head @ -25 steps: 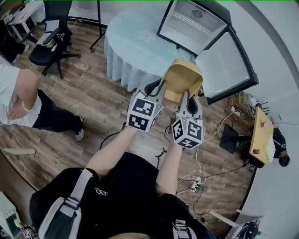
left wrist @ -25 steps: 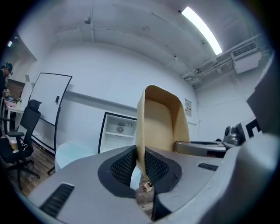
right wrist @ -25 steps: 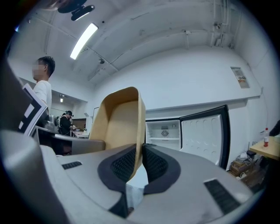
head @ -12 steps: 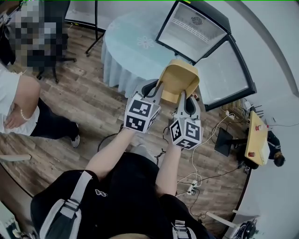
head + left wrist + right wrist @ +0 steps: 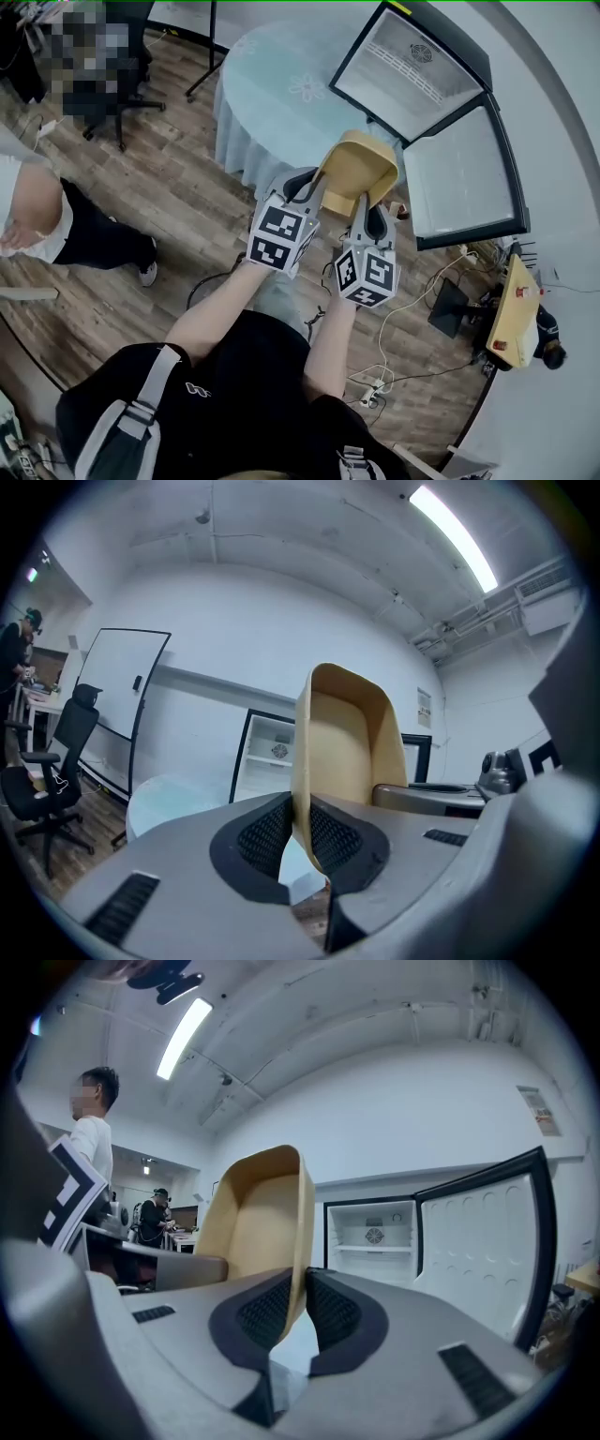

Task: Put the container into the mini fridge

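Observation:
A tan open container (image 5: 359, 163) hangs in the air between both grippers. My left gripper (image 5: 317, 181) is shut on its left wall (image 5: 302, 789). My right gripper (image 5: 366, 200) is shut on its right wall (image 5: 302, 1269). The mini fridge (image 5: 411, 58) stands ahead on a round table (image 5: 272, 103) with a pale blue cloth, its door (image 5: 466, 175) swung wide open to the right. In the right gripper view the fridge's white interior (image 5: 373, 1237) with a shelf and a fan shows straight ahead. In the left gripper view the fridge (image 5: 267, 754) sits behind the container.
A person in a white top (image 5: 33, 202) sits at the left. Black office chair (image 5: 103, 56) stands at the back left. Cables and a power strip (image 5: 370, 394) lie on the wood floor. A small yellow table (image 5: 514, 314) stands at the right. A whiteboard (image 5: 127, 700) stands at the left.
The view has shifted; the fridge and table now sit slightly further right and lower in the head view. Both grippers keep their hold on the container, raised as before.

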The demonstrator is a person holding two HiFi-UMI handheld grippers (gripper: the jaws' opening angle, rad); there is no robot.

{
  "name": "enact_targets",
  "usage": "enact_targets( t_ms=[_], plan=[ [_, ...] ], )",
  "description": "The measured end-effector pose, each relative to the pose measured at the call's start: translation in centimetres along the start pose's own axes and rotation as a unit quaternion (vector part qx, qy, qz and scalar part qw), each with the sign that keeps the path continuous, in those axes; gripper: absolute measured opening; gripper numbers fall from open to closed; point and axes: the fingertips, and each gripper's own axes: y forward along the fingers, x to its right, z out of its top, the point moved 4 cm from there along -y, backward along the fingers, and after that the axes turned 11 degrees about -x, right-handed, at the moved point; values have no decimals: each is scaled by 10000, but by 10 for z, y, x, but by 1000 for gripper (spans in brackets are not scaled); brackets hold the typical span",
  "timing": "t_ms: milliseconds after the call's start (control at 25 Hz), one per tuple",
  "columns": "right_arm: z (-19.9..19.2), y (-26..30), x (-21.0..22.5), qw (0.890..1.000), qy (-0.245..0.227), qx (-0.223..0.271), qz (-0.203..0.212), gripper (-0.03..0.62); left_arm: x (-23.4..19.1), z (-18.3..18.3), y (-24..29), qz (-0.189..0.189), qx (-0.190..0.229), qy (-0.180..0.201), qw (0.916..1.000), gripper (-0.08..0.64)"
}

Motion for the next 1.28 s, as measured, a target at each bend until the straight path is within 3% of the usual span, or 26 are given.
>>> enact_targets(
  t_ms=[240, 520, 720, 920, 1280],
  plan=[
    [-17, 68, 27, 9986, 255, -289, 353, 40, -27, -7, 64, 327, -448, -149, 9983, 29],
    [-32, 114, 119, 9971, 504, -549, 132, 37, 6, -2, 164, 164, -828, 154, 9963, 29],
    [-22, 134, 178, 9978, 433, -493, 52, 35, 34, 18, 218, 170, -800, 336, 9961, 31],
    [-9, 160, 198, 9980, 417, -416, 231, 34, 32, 33, 243, 387, -665, 318, 9965, 31],
    [-11, 182, 215, 9966, 471, -519, 424, 34, 29, 32, 270, 498, -787, 198, 9955, 29]
  ],
)
